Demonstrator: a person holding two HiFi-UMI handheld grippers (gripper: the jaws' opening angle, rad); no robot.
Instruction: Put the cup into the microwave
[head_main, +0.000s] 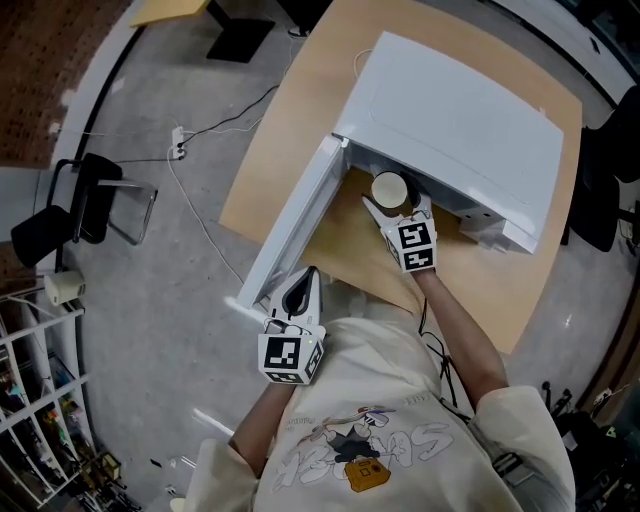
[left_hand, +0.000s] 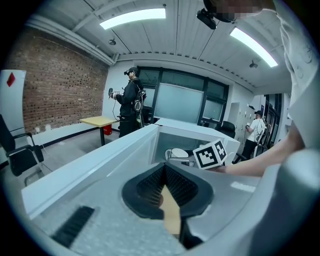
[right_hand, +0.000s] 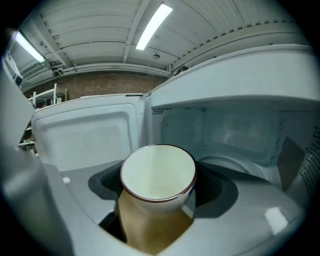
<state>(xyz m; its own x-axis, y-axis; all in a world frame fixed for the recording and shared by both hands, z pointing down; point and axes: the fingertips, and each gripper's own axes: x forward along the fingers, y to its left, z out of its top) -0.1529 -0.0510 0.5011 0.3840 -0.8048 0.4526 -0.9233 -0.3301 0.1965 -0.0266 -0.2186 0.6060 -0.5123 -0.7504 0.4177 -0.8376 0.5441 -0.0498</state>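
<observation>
Jaws of right gripper (right_hand: 159, 190) grip cup (right_hand: 158, 172) at microwave (right_hand: 240, 135) mouth, cavity open ahead; left gripper (left_hand: 163, 172) jaws together, empty.

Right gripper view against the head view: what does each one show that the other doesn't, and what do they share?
Only the right gripper view: the cavity of the microwave with its turntable, and the empty inside of the cup.
Only the head view: the left gripper, jaws together beside the free end of the door, the wooden table, the microwave's top, and the floor with a chair.
Both: the cup held in the right gripper at the microwave's opening, and the open door.
</observation>
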